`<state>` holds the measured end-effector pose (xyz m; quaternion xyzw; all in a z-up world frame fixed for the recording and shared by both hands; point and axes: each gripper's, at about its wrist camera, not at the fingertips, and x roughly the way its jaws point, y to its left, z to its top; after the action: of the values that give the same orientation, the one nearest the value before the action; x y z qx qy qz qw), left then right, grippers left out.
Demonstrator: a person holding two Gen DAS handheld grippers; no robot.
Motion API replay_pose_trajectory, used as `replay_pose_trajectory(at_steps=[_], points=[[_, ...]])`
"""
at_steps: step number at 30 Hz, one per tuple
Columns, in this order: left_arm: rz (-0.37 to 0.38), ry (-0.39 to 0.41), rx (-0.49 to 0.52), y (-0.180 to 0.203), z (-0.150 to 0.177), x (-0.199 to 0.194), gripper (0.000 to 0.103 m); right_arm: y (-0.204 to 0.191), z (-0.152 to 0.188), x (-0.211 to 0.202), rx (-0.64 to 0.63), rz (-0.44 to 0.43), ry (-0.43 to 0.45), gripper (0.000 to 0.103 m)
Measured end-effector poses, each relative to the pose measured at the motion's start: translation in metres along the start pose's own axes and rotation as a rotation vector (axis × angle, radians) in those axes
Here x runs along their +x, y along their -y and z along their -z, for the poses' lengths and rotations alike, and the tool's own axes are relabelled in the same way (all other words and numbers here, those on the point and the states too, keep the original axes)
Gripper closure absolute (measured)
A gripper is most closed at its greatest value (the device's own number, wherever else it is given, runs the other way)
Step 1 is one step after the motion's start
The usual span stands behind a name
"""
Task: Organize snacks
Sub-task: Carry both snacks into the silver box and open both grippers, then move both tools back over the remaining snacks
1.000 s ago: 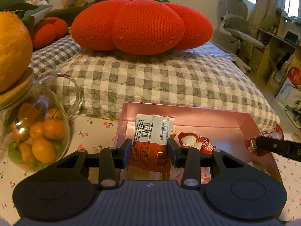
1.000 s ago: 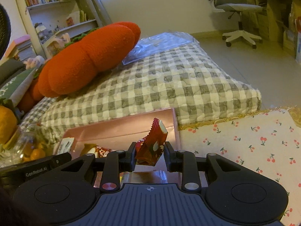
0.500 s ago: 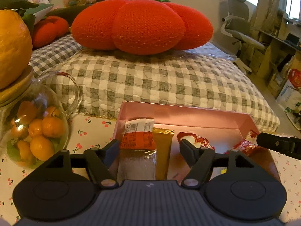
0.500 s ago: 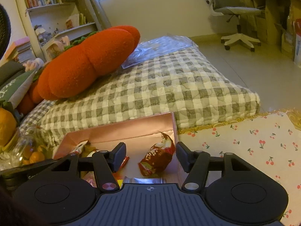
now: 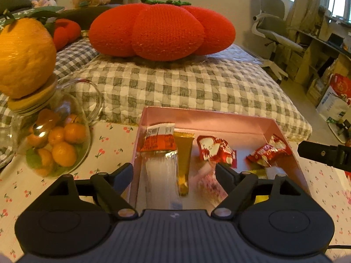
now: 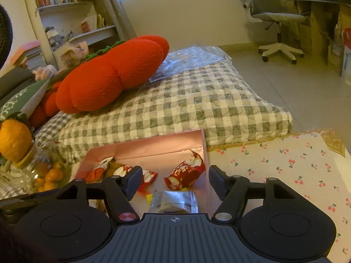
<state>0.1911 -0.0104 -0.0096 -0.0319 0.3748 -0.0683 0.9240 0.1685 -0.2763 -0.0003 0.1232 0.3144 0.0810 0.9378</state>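
A pink box (image 5: 210, 115) (image 6: 153, 145) on the cherry-print cloth holds several snack packets. In the left wrist view an orange-and-clear packet (image 5: 160, 151) leans by the box's left wall, beside a gold sachet (image 5: 184, 153) and a red-and-white packet (image 5: 216, 151). My left gripper (image 5: 174, 169) hangs over them with its jaws opening, and its pads touch nothing. A second red packet (image 5: 268, 151) (image 6: 186, 172) lies by the right wall. Above it my right gripper (image 6: 172, 177) is opening too, its pads clear of the packet. A silver packet (image 6: 173, 200) lies nearest the right camera.
A glass jar of small oranges (image 5: 54, 142) with a big orange (image 5: 24, 54) on its lid stands left of the box. Behind the box lies a checked mattress (image 5: 175, 85) with a red tomato cushion (image 5: 162, 30). An office chair (image 6: 276, 22) stands far right.
Both grippers have opened and let go. The orange packet dropped from the left one into the box's left side, the red packet from the right one by the right wall. Both grippers rose slightly.
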Motion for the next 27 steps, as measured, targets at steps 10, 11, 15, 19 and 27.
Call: replay_pose_trajectory(at_steps=[10, 11, 15, 19, 27], points=[[0.007, -0.024, -0.015, -0.003, 0.021, -0.03, 0.012, -0.008, 0.015, -0.034, 0.003, -0.008, -0.025, 0.02], [0.006, -0.027, -0.019, -0.003, 0.023, -0.033, 0.01, -0.009, 0.017, -0.037, 0.006, -0.01, -0.03, 0.019], [0.007, -0.043, -0.038, -0.008, 0.031, -0.043, 0.008, -0.009, 0.029, -0.047, 0.011, -0.012, -0.05, 0.018], [0.004, -0.057, -0.035, -0.011, 0.042, -0.055, 0.006, -0.01, 0.039, -0.057, 0.011, -0.001, -0.074, 0.017], [-0.011, -0.099, -0.013, -0.016, 0.064, -0.07, 0.004, -0.012, 0.064, -0.07, 0.0, 0.039, -0.152, 0.016]])
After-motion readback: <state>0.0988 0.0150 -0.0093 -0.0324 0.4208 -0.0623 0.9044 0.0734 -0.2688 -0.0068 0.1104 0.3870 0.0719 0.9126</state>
